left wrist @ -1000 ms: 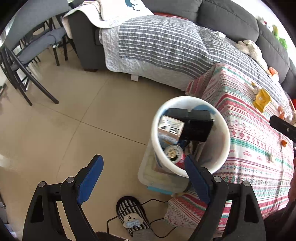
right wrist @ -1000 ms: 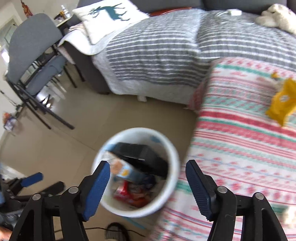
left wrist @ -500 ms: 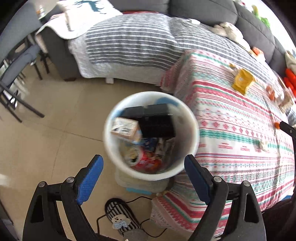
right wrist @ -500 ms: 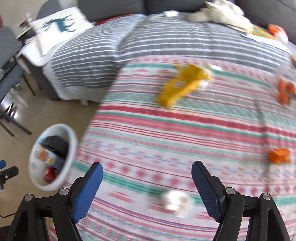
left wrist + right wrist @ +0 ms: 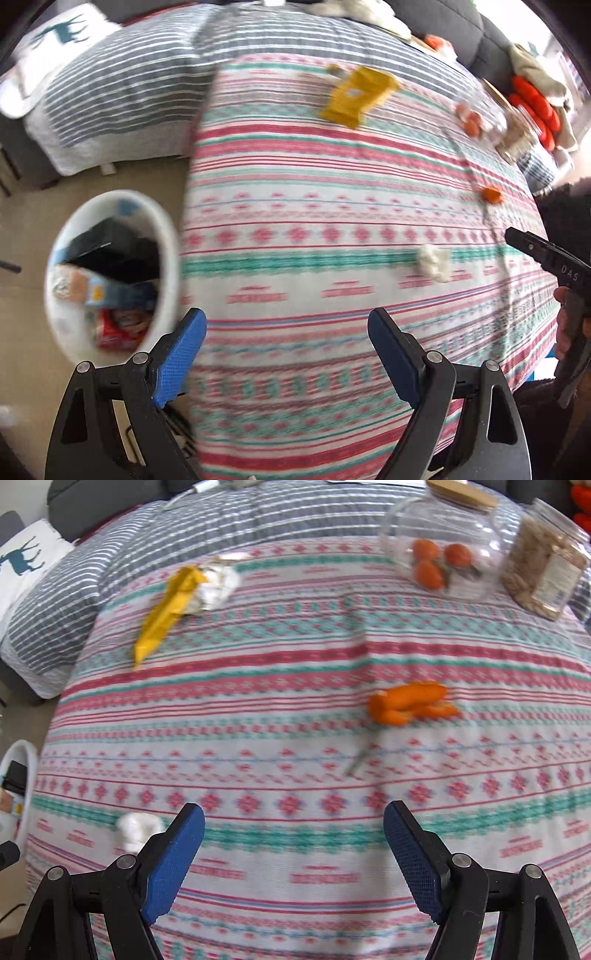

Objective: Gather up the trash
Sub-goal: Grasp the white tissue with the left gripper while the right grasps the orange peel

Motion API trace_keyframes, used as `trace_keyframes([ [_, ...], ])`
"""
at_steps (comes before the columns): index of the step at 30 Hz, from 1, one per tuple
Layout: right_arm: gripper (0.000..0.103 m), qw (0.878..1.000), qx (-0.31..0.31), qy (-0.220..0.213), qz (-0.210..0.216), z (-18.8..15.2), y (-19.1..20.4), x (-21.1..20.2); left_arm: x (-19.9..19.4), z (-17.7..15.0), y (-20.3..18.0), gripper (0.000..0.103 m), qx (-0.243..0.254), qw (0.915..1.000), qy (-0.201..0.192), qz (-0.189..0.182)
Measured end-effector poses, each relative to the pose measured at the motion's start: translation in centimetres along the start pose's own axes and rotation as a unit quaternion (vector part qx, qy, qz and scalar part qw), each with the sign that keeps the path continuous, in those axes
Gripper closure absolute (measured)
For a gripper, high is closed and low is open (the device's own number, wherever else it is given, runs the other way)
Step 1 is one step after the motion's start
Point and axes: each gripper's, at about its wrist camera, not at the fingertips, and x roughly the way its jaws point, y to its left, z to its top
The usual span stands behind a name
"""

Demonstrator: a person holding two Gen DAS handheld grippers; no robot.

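My left gripper [image 5: 286, 343] is open and empty above the near edge of a table with a patterned red, green and white cloth [image 5: 332, 221]. A white bin [image 5: 168, 236] with trash in it stands on the floor at the left. On the cloth lie a yellow wrapper [image 5: 356, 96], a white crumpled tissue [image 5: 434, 260] and orange peel [image 5: 491, 194]. My right gripper [image 5: 293, 830] is open and empty over the cloth. Ahead of it lie the orange peel [image 5: 406, 703], the yellow wrapper [image 5: 166, 609] beside crumpled foil [image 5: 218, 585], and the tissue [image 5: 138, 829] by its left finger.
A glass jar with small oranges [image 5: 443, 554] and a plastic jar of nuts [image 5: 543, 576] stand at the table's far right. A sofa with a grey striped blanket [image 5: 129, 85] lies behind the table. A hand holding the other gripper [image 5: 565, 288] shows at the right edge.
Both grippers have swung right, from over the bin to over the table. The bin has slid to the left edge of both views. The right gripper's jaws stand a little wider than before.
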Motion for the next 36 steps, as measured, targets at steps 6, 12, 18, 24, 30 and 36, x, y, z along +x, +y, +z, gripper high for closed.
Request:
trace_keyframes([
  [6, 0.02, 1.0, 0.004, 0.003, -0.02, -0.6, -3.0, -0.2, 2.1, 0.8, -4.5, 0.012, 0.018, 0.9989, 0.015, -0.04],
  [12, 0.02, 0.999, 0.03, 0.002, -0.039, -0.8, -6.8, -0.7, 3.8, 1.5, -8.5, 0.018, 0.037, 0.9955, 0.021, -0.085],
  [18, 0.02, 0.998, 0.056, 0.001, -0.041, -0.3, -9.3, -1.1, 5.2, 2.5, -11.0, 0.042, 0.051, 0.9943, 0.02, -0.092],
  [24, 0.02, 0.997, 0.06, 0.003, -0.042, 0.5, -10.5, -0.8, 6.2, 3.4, -12.2, 0.081, 0.063, 0.9948, 0.019, -0.078],
  [30, 0.02, 0.996, 0.084, 0.002, -0.036, 1.7, -11.9, -0.4, 5.8, 4.9, -12.5, 0.085, 0.071, 0.995, 0.001, -0.07],
  [36, 0.02, 0.993, 0.108, 0.012, -0.035, 3.4, -12.6, 1.3, 5.4, 6.6, -11.3, 0.085, 0.062, 0.996, -0.013, -0.064],
])
